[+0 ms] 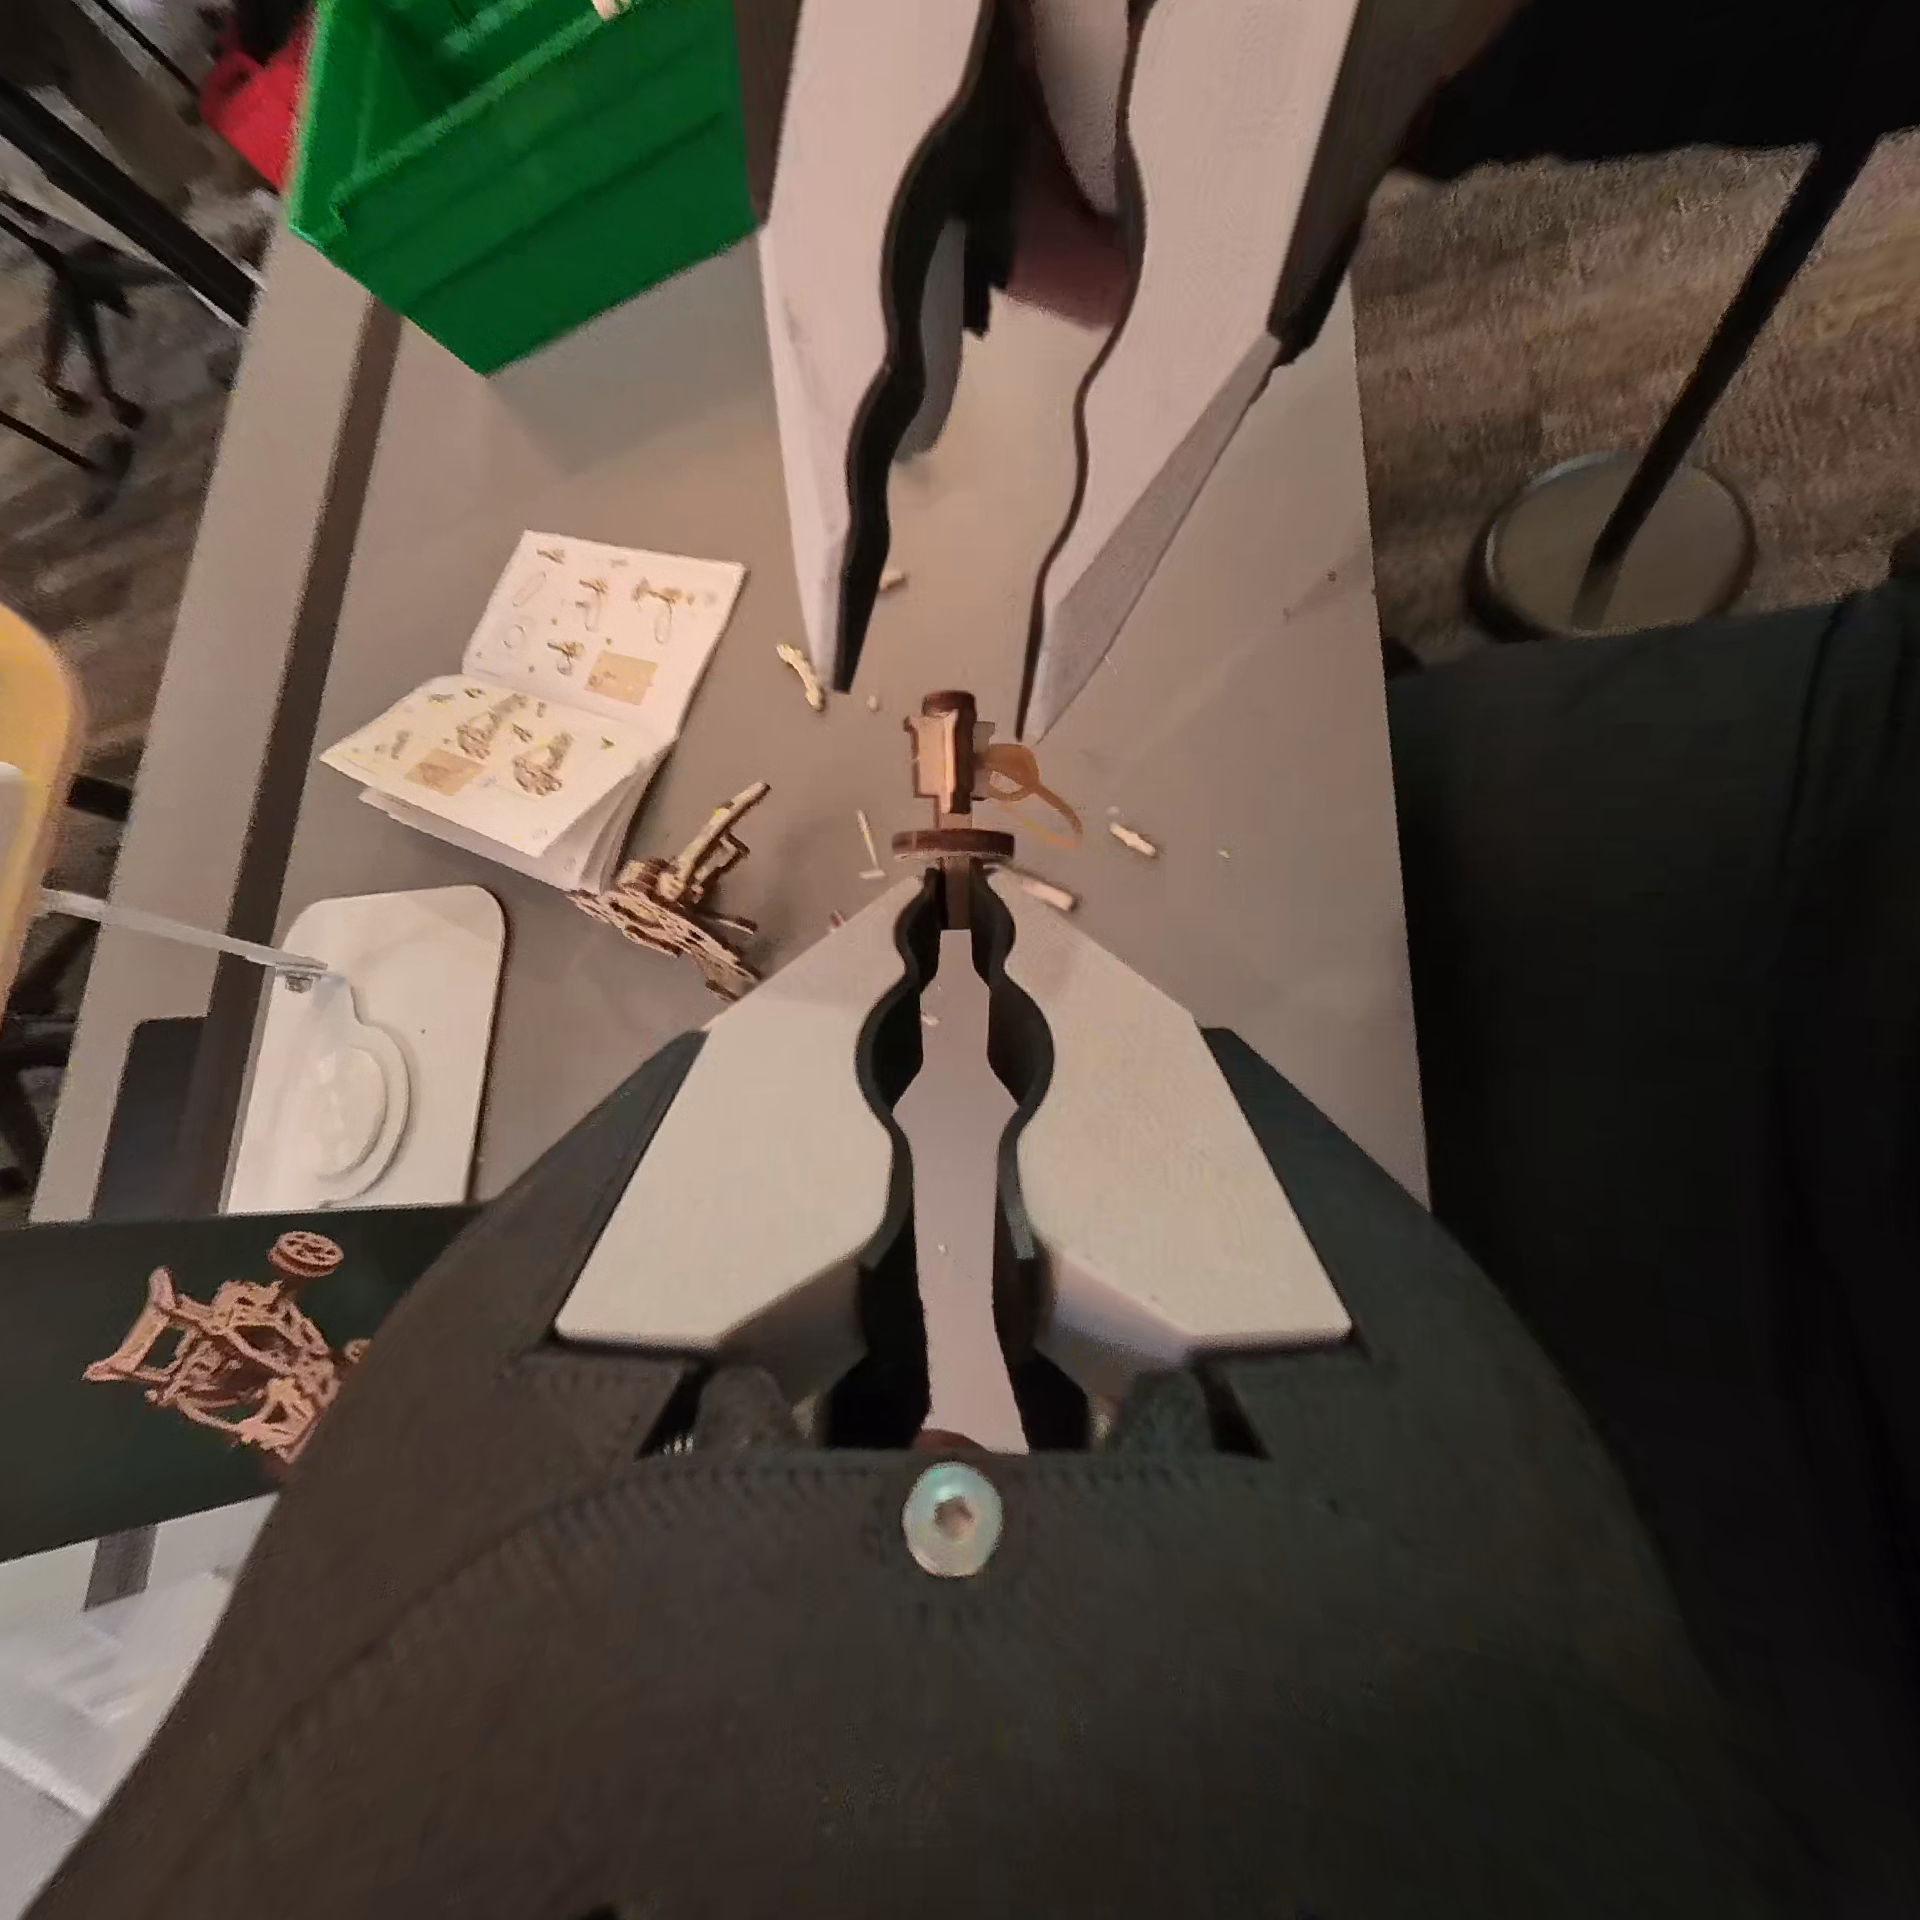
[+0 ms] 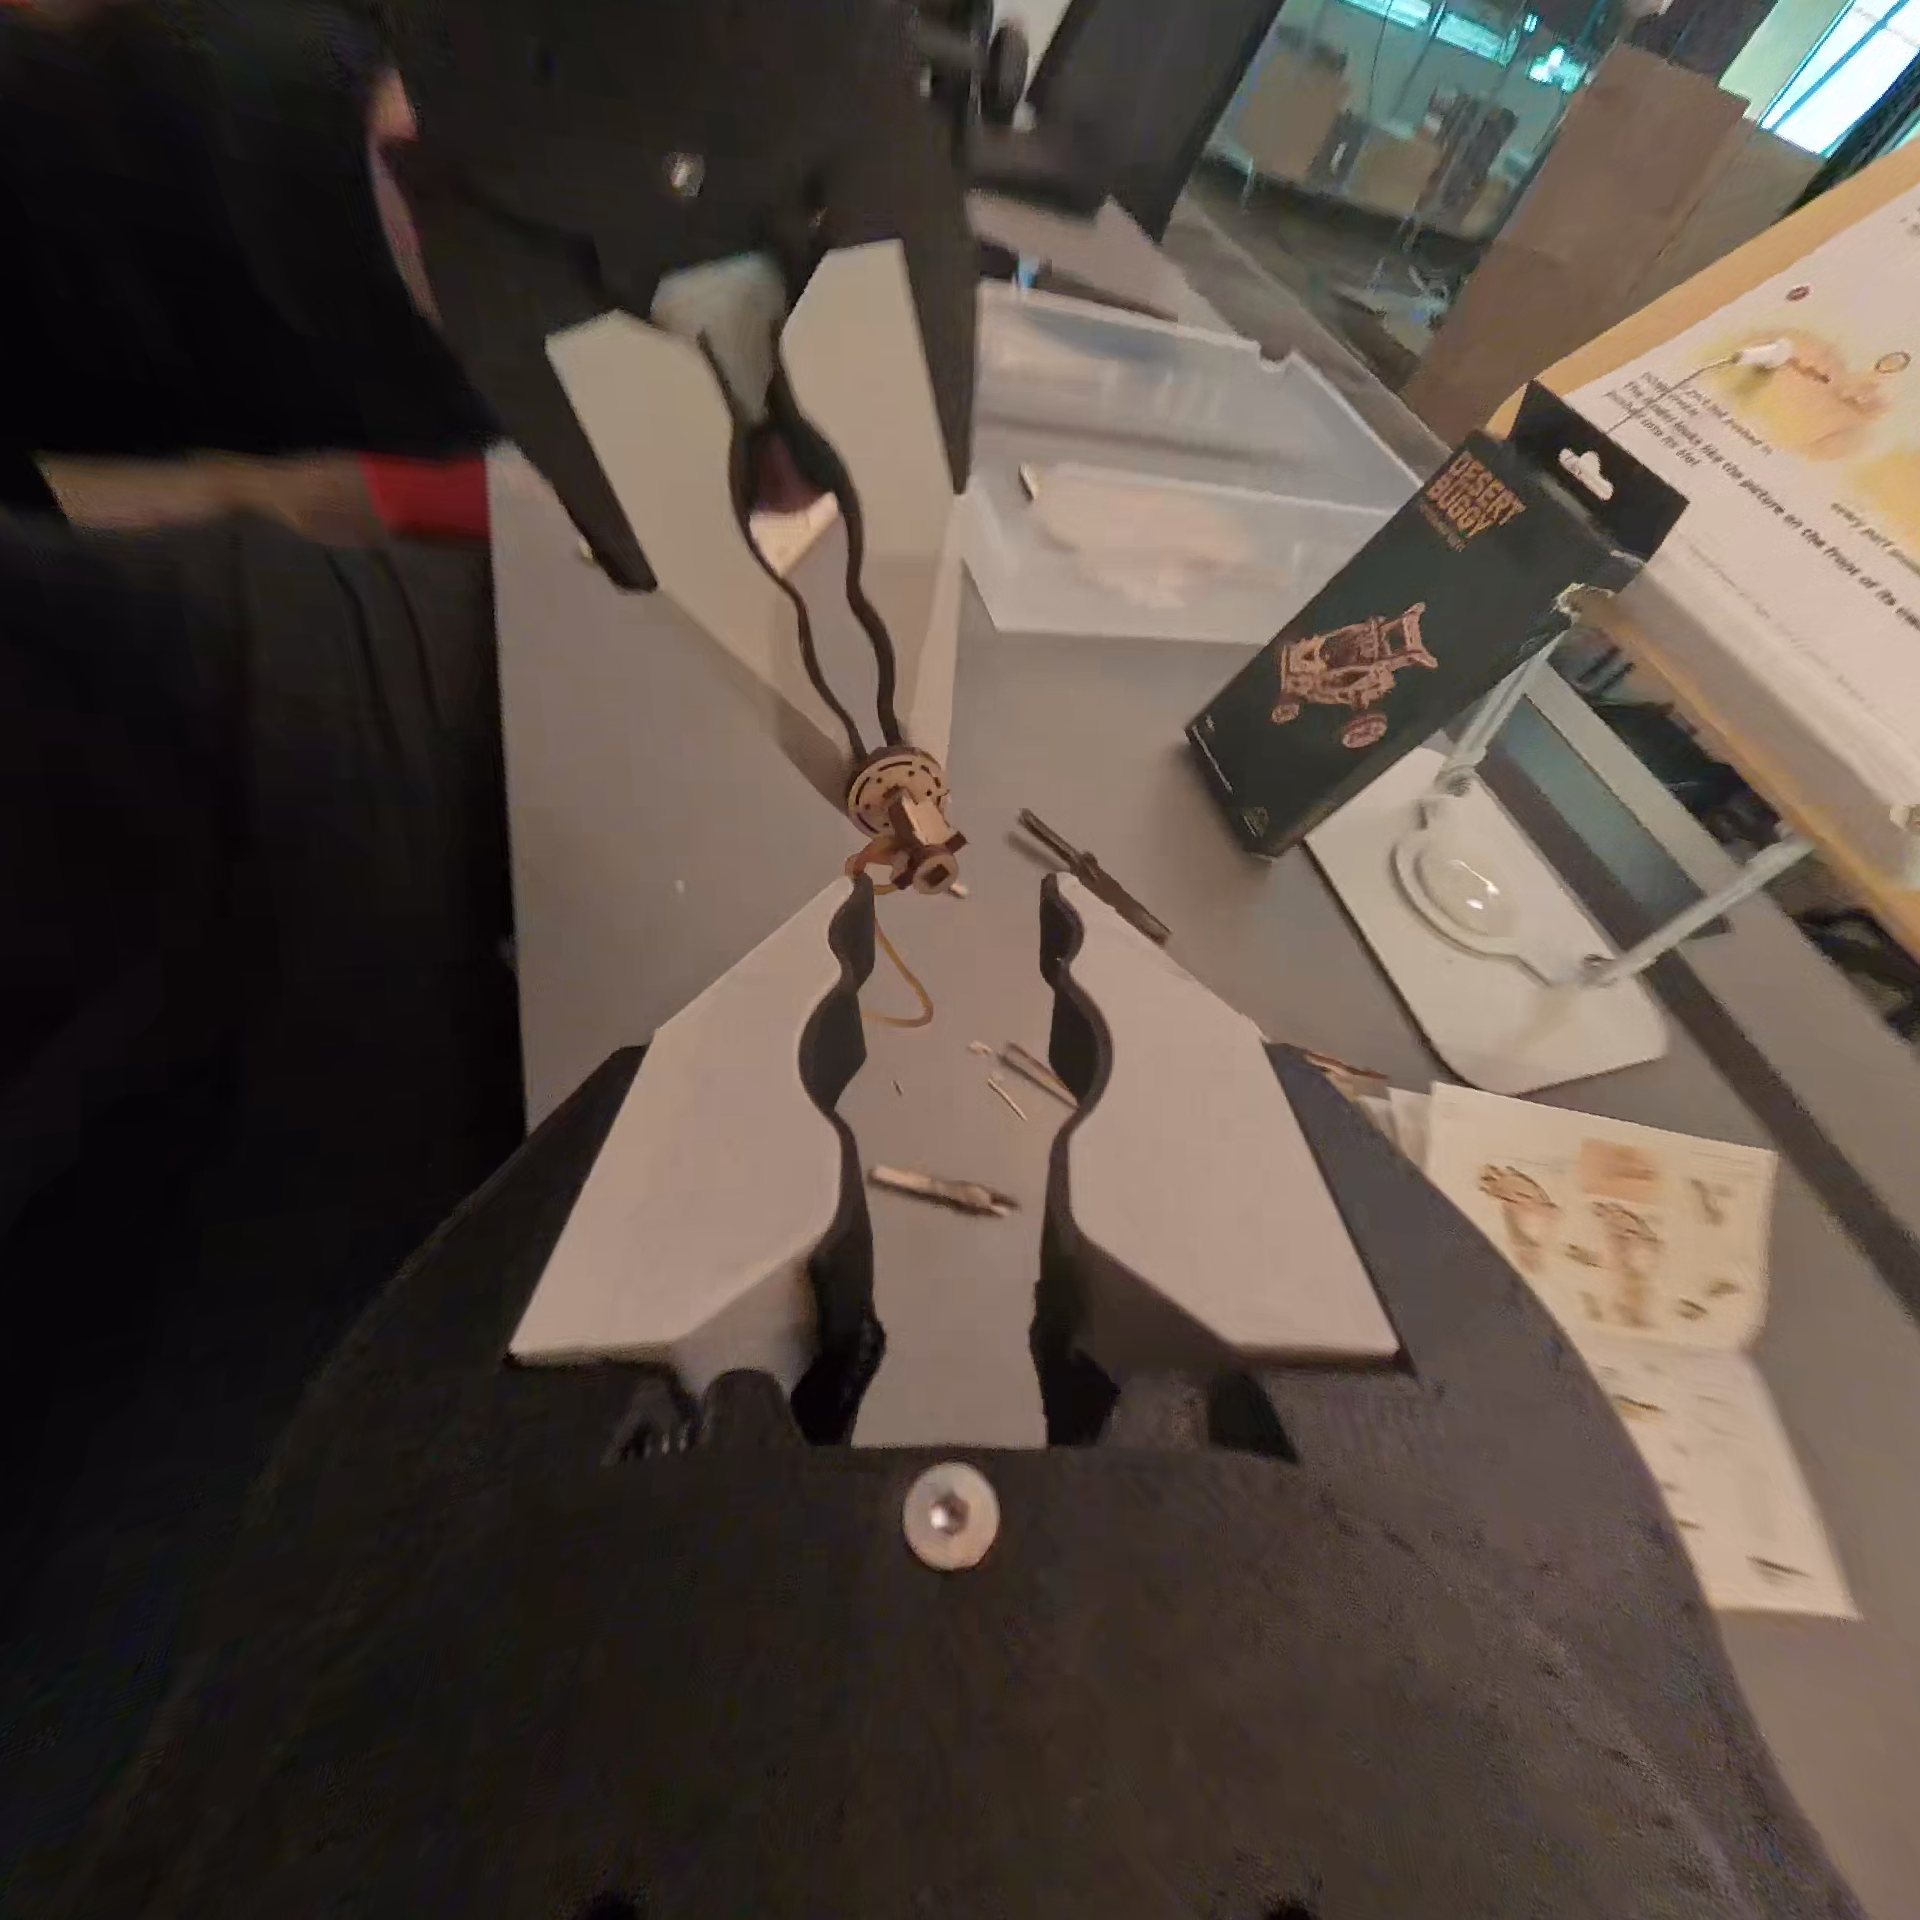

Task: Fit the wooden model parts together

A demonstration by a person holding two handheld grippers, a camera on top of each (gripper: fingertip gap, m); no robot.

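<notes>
Clearly the left hand-held gripper [image 1: 948, 883] is closed on the wooden model sub-assembly [image 1: 948, 774], pinching the thin tab below its round disc so that the block and upper cap stand free above the fingertips, raised off the grey worktop [image 1: 1195, 582]. That grip seems chosen to leave the upper end reachable from the opposite side. The right hand-held gripper [image 2: 951, 888] faces it with its jaws spread apart and holds nothing; one fingertip sits right beside the tan rubber band [image 1: 1023, 781] looped on the sub-assembly, probably to catch or stretch it. Small wooden offcuts [image 2: 940, 1190] lie scattered on the worktop beneath. Off to the side rest an open instruction booklet [image 1: 540, 707], a partly built wooden model [image 1: 675, 894] leaning against it, and the dark kit box [image 2: 1423, 644], kept near for reference.
</notes>
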